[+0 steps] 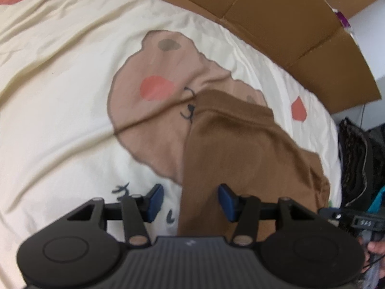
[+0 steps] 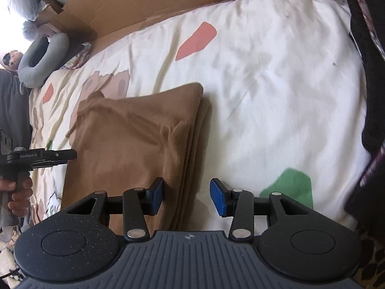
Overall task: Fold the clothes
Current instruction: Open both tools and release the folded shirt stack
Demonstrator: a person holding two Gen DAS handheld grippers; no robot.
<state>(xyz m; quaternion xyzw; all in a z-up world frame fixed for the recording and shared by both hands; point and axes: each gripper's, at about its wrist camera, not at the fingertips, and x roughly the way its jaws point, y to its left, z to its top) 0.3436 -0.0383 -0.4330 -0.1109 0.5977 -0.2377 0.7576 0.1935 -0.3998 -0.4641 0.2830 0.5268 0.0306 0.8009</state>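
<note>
A brown folded garment point(image 1: 243, 149) lies flat on the cream printed bedsheet point(image 1: 60, 84). In the left wrist view my left gripper point(image 1: 191, 201) hovers open above the garment's left edge; the cloth reaches only the right pad and nothing is pinched. Seen from the right wrist, the same garment point(image 2: 125, 139) shows stacked layers along its right edge. My right gripper point(image 2: 187, 197) stands open over that edge, with its left pad above the cloth and its right pad above the sheet point(image 2: 276, 84). The left gripper point(image 2: 41, 156) shows at the garment's far side, held by a hand point(image 2: 19, 192).
Brown cardboard point(image 1: 276, 19) lines the far side of the bed. A grey neck pillow point(image 2: 41, 57) lies by the bed's far left corner in the right wrist view. Dark patterned fabric point(image 2: 370, 96) hangs along the right edge. The other gripper's side point(image 1: 361, 221) appears at lower right.
</note>
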